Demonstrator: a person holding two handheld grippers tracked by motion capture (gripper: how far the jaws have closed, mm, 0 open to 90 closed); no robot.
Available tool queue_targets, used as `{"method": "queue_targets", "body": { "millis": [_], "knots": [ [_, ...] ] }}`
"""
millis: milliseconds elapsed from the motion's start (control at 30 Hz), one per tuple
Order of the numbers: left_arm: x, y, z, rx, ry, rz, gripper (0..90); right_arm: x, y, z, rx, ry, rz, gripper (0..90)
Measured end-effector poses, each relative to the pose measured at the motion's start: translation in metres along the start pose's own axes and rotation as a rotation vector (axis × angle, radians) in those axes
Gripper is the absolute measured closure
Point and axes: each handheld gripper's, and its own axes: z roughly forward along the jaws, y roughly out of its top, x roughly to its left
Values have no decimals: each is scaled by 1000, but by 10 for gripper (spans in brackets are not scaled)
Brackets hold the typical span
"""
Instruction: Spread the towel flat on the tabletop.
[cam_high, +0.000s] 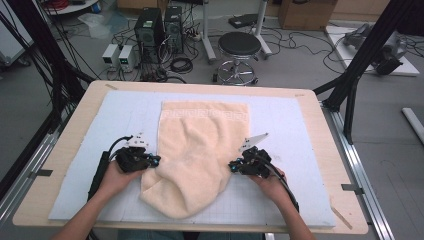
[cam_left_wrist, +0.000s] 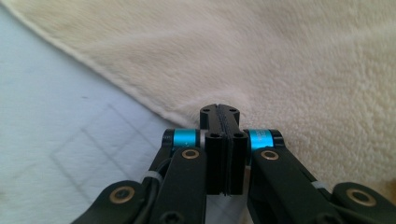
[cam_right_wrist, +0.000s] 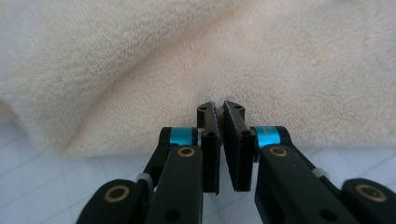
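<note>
A cream terry-cloth towel (cam_high: 200, 150) lies rumpled on the pale blue gridded mat (cam_high: 290, 125). The left gripper (cam_high: 156, 161) and right gripper (cam_high: 232, 166) have each pinched together on an opposite side edge. Grasping looks complete; next they likely lift evenly, keeping both edges taut.

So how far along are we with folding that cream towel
Early. The cream terry towel lies on the pale blue mat, far end flat, near end bunched. In hand: left gripper and right gripper are pinched shut on its side edges. No fold is made yet.
</note>
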Motion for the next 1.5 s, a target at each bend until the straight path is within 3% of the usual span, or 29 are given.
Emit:
{"method": "queue_targets", "body": {
  "millis": [67, 200, 267, 333, 400, 467, 500, 567, 600, 667, 767, 933, 1000, 1033, 1133, 1200, 1267, 1300, 1333, 1367, 1433, 1500],
  "knots": [
    [11, 3, -7, -49, 39, -55, 893, -3, 4, -11, -31, 2, 18, 863],
    [37, 16, -16, -141, 92, -174, 894, -17, 20, -41, -97, -48, 40, 863],
    [45, 27, -18, -178, 124, -196, 894, -25, 31, -48, -111, -60, 42, 863],
    [52, 38, -14, -190, 172, -211, 894, -33, 43, -48, -108, -84, 47, 863],
    [61, 46, -6, -167, 247, -235, 898, -46, 53, -42, -92, -121, 70, 861],
    [68, 46, 0, -164, 239, -264, 893, -61, 60, -32, -84, -149, 109, 850],
    [71, 45, 1, -171, 211, -270, 852, -66, 62, -28, -82, -150, 120, 842],
    [69, 44, 0, -157, 164, -250, 758, -71, 63, -19, -67, -156, 114, 809],
    [65, 43, -2, -134, 135, -204, 746, -71, 63, -19, -67, -154, 117, 788],
    [56, 41, -6, -144, 103, -164, 710, -69, 61, -20, -64, -145, 123, 711],
    [44, 37, -14, -147, 47, -118, 659, -59, 57, -28, -92, -128, 80, 643],
    [21, 28, -29, -162, -34, -49, 574, -24, 39, -41, -150, -86, -28, 569],
    [6, 24, -34, -135, -59, 5, 555, -12, 31, -40, -145, -70, -59, 549],
    [-1, 20, -35, -144, -68, 24, 531, -5, 27, -38, -114, -51, -68, 519],
    [-19, 12, -30, -142, -113, 65, 500, 9, 16, -30, -137, -22, -91, 485],
    [-27, 10, -19, -117, -128, 91, 481, 14, 13, -16, -87, -24, -97, 430],
    [-32, 11, -5, -87, -142, 90, 469, 17, 16, 2, -50, -30, -102, 413],
    [-34, 12, 3, -64, -153, 100, 484, 18, 18, 8, -48, -31, -111, 416],
    [-35, 13, 10, -48, -175, 93, 564, 19, 22, 15, -41, -40, -126, 439],
    [-35, 14, 16, -37, -192, 89, 698, 19, 26, 22, -41, -55, -145, 493],
    [-35, 18, 22, -33, -169, 71, 851, 18, 33, 31, -60, -31, -151, 768],
    [-27, 24, 20, -47, -135, 43, 869, 15, 46, 32, -57, -15, -144, 852]
  ]
}}
